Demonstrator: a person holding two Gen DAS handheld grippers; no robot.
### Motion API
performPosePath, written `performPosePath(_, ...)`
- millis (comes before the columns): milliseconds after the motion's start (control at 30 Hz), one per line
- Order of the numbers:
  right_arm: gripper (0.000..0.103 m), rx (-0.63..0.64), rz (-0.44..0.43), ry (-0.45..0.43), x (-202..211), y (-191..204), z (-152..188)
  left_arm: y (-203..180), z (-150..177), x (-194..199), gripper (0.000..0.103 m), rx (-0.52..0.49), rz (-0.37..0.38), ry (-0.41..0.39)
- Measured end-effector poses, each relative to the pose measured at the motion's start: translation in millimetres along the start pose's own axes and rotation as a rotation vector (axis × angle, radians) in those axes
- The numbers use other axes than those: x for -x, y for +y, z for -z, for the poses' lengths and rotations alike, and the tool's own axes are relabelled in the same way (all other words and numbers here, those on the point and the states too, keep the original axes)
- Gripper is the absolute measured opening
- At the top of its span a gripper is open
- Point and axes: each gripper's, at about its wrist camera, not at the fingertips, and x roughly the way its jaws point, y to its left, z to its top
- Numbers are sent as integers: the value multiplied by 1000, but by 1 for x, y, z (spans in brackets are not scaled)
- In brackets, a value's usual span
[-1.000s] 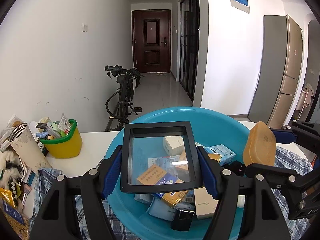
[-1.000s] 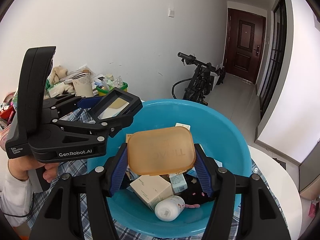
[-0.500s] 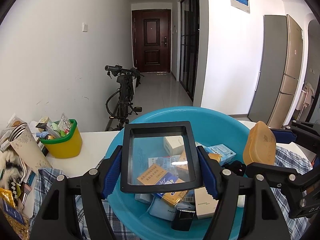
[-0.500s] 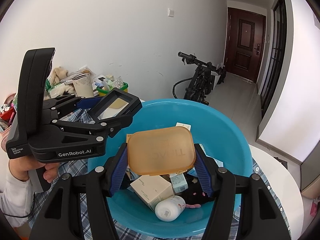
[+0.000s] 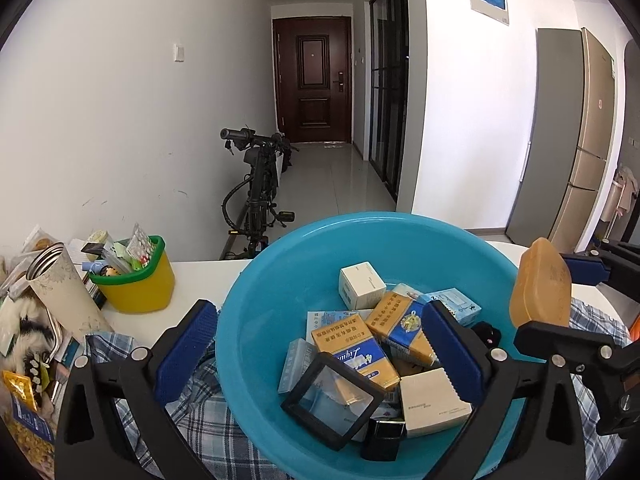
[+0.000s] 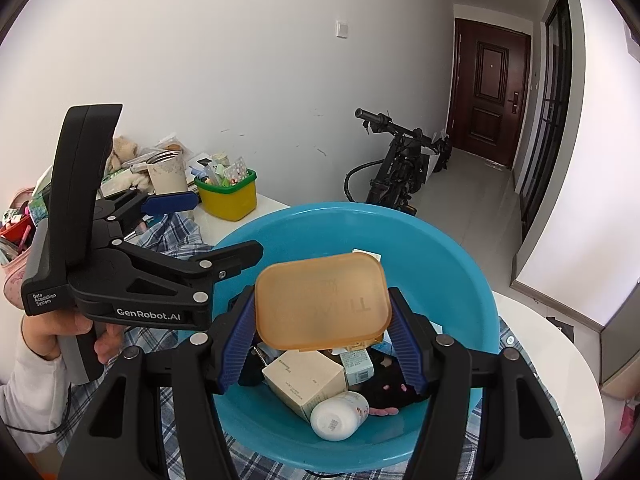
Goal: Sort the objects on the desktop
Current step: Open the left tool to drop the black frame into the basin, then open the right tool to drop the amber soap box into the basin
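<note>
Lying tilted on the boxes at the blue basin's (image 5: 256, 320) six o'clock, the black-framed case (image 5: 328, 402) is free; left gripper (image 5: 320, 344) opening, empty. Right gripper (image 6: 322, 336) clamps the amber lid (image 6: 322, 300): release it low, over the basin's centre.

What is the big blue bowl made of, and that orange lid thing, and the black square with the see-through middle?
Blue bowl: probably plastic, smooth and slightly glossy, with soft light reflections on its wall. Orange lid: likely frosted, translucent plastic; faint raised letters show through. Black square: seemingly a matte plastic frame around a clear, shiny film or pane; which one is hard to tell.
</note>
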Motion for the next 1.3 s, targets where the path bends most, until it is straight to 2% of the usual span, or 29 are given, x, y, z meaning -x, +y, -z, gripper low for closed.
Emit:
performPosePath(333, 62, -2, -4, 4, -3, -2, 0, 2, -2, 4, 103, 0, -5, -9)
performPosePath(767, 62, 1, -6, 13, -6, -1, 1, -14, -4, 12, 103, -80, -56, -34)
performPosePath(1067, 62, 0, 0, 4, -3, 0, 1, -15, -6, 18, 103, -79, -48, -44)
performPosePath(1300, 62, 3, -7, 4, -2, 2, 0, -12, -7, 18, 103, -79, -68, -44)
